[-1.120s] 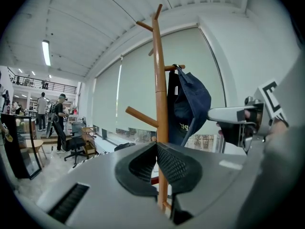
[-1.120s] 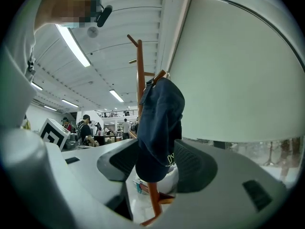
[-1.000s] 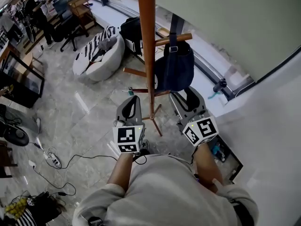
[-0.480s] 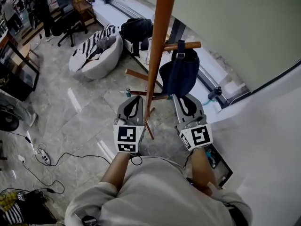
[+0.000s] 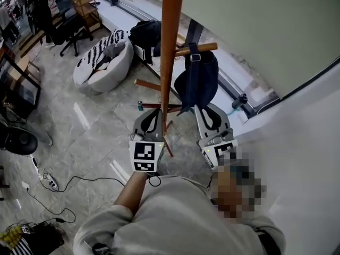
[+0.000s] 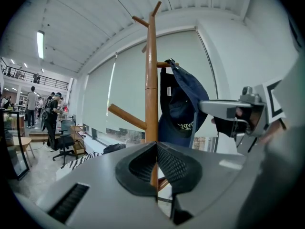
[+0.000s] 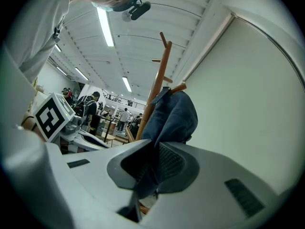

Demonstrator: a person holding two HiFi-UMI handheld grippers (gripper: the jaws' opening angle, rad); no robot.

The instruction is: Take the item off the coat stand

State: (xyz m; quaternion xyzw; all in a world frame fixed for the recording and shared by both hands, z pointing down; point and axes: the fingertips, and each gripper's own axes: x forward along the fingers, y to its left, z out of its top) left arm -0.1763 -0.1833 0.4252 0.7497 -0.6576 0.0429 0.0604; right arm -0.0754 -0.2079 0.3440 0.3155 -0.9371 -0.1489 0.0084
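right gripper (image 7: 150, 168) pinching cap (image 5: 197, 81) bottom edge | cap hanging on right peg (image 5: 206, 48) of stand (image 5: 169, 47) | left gripper (image 6: 156, 168) pressed together, empty, near stand

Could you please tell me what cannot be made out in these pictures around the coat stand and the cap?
- Head view: the top of the coat stand is cut off by the upper edge.
- Left gripper view: the print on the cap is too small to read.
- Right gripper view: how deep the cap sits in the right gripper is hidden by its own pads.
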